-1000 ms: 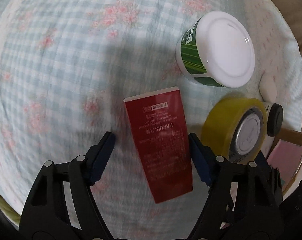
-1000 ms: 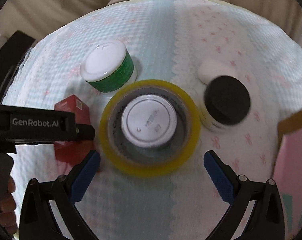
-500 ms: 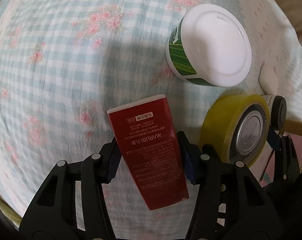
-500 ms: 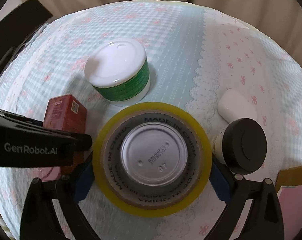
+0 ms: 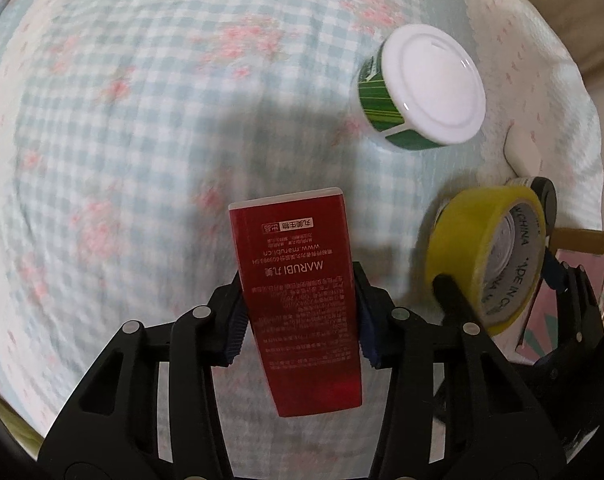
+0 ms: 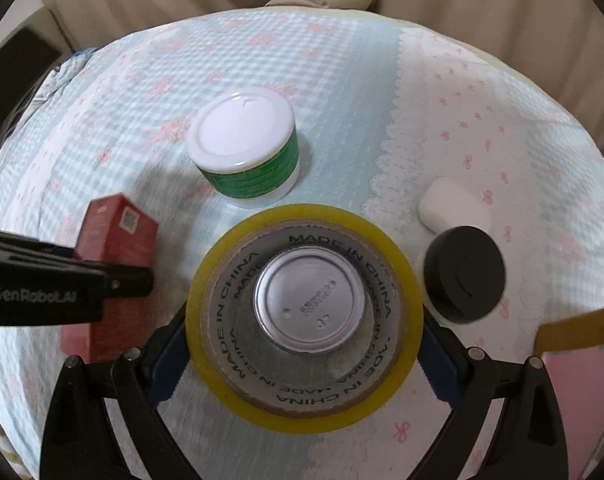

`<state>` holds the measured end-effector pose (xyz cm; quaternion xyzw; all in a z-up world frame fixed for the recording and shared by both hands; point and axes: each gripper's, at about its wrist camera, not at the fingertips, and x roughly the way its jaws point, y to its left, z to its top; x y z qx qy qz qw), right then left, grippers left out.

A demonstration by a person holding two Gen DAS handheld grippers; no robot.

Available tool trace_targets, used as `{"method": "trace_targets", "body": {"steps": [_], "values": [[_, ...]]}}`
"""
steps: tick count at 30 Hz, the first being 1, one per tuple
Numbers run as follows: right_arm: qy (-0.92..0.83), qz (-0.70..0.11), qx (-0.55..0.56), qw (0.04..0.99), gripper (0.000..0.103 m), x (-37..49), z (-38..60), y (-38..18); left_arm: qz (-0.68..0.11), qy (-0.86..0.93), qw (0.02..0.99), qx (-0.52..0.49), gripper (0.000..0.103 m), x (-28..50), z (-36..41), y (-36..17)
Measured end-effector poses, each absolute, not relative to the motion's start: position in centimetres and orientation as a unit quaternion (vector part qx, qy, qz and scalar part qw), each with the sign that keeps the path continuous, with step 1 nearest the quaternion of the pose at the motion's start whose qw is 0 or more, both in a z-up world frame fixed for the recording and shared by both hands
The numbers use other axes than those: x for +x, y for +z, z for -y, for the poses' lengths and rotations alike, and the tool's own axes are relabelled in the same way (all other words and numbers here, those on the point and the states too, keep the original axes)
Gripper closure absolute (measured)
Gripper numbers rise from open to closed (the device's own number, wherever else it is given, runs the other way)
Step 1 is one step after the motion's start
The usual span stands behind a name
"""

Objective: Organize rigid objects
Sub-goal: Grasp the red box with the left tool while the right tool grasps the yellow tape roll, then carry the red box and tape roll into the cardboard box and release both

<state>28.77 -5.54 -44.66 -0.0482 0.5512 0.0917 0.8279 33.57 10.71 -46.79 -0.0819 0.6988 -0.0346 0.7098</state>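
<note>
My left claw (image 5: 297,316) is clamped on the red box (image 5: 302,300) at its long sides, just left of the tape roll (image 6: 302,320); thin card, so I judge it light and crushable. My right claw (image 6: 302,356) pinches the stiff, smooth tape roll across its outer rim, near the green jar (image 6: 247,148).

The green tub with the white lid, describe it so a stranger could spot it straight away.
On the blue checked tablecloth, look just behind the yellow tape roll held in the right gripper. The green tub stands upright there, the only white-lidded, green-labelled container.
</note>
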Motion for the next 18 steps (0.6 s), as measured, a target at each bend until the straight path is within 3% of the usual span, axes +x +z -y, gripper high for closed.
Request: {"method": "trace_targets", "body": {"steps": [9, 18], "values": [[0.068, -0.528, -0.026, 0.846, 0.007, 27.2, 6.5, -40.6, -0.665, -0.047, 0.741, -0.085, 0.062, 30.2, -13.9, -41.9], [0.031, -0.506, 0.029, 0.862, 0.006, 22.0, 8.5, -30.8, -0.617, -0.092, 0.778, -0.071, 0.062, 26.7, -11.8, -32.5]]}}
